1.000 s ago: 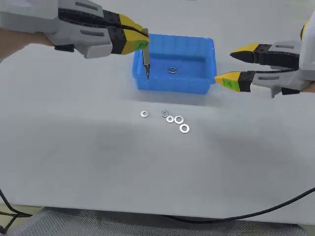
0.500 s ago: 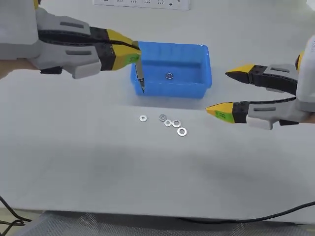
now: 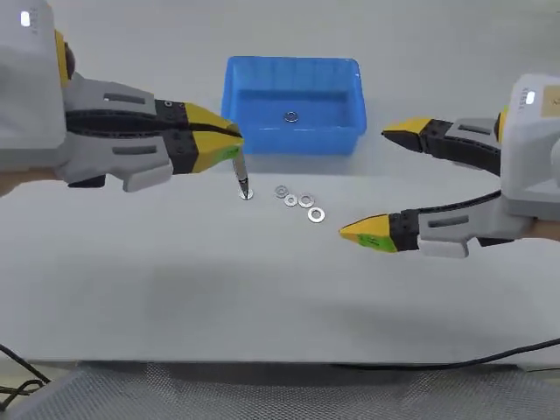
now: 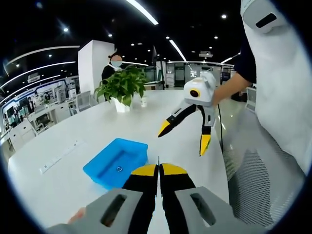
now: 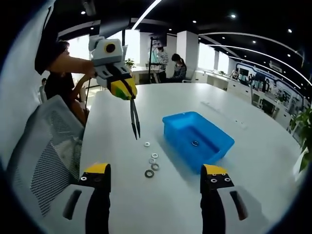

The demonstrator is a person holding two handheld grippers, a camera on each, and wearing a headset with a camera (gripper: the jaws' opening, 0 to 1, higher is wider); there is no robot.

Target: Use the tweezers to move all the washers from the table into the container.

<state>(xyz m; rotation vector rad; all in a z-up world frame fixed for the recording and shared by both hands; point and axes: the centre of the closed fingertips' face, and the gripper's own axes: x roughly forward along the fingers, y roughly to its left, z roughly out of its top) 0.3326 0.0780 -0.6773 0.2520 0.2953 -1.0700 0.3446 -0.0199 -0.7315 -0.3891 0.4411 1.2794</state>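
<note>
left gripper (image 3: 229, 149): fingers closed tight on the tweezers (image 3: 241, 179), which hang down from the yellow fingertips toward the counter (image 3: 175, 280).
tweezers tips: right at the washer nearest the left fingers (image 3: 248, 194); whether they touch it cannot be told.
right gripper (image 3: 364, 183): fingers spread wide apart, held above the counter and off to the side of the washers.
washers on the counter: 5 in all. besides the 1 at the tweezers tips, 4 lie in a loose cluster (image 3: 298, 202) between those tips and the right fingers, nearer the tips.
container (image 3: 297, 142): blue, open-topped, on the counter just beyond the left fingertips and the washers.
washer in the container (image 3: 290, 116): 1, lying flat on the floor of the container.
</note>
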